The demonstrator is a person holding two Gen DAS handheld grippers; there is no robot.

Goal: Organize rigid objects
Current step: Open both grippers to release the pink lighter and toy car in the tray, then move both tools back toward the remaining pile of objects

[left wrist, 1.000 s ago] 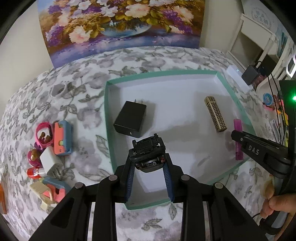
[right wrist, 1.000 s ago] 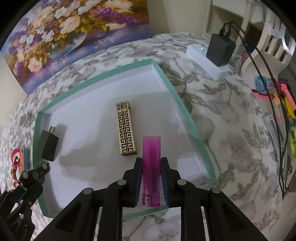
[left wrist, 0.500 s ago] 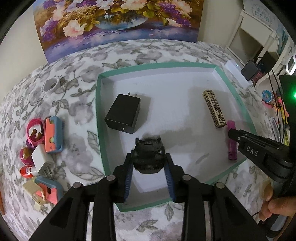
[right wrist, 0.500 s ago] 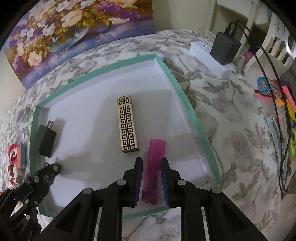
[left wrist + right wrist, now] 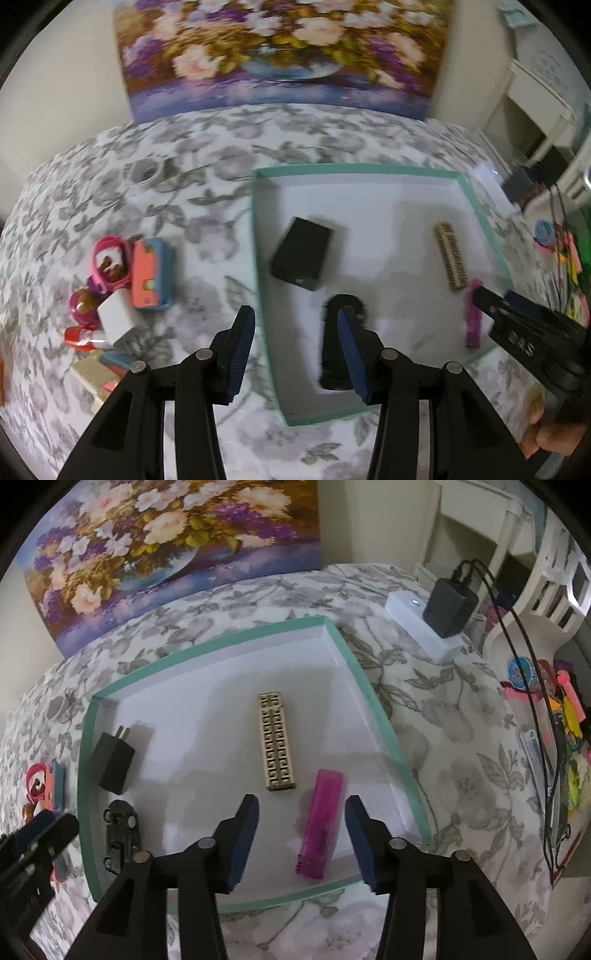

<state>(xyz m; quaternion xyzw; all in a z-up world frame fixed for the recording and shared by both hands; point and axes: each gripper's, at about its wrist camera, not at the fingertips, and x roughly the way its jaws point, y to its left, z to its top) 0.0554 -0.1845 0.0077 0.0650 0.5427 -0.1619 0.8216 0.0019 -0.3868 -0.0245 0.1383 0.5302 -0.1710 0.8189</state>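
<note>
A white tray with a teal rim [image 5: 373, 701] [image 5: 264, 295] holds a black charger [image 5: 112, 762] [image 5: 301, 254], a gold patterned bar [image 5: 276, 746] [image 5: 450, 256], a pink lighter [image 5: 322, 823] [image 5: 473, 321] and a black toy car [image 5: 122, 834] [image 5: 334, 343]. My left gripper [image 5: 295, 354] is open and empty above the tray's left rim; the toy car lies behind its right finger. My right gripper [image 5: 301, 840] is open and empty, with the pink lighter lying in the tray between its fingers.
A heap of small items lies left of the tray: a pink-and-blue case [image 5: 151, 273], a pink ring holder [image 5: 109, 264], a white block [image 5: 114, 317], a tape roll [image 5: 146, 171]. A white power strip with a black adapter [image 5: 448, 607] and stationery [image 5: 565, 716] are on the right.
Both grippers opened. The left one let the toy car down in the tray and moved left and back. The right one released the pink lighter in the tray and pulled back.
</note>
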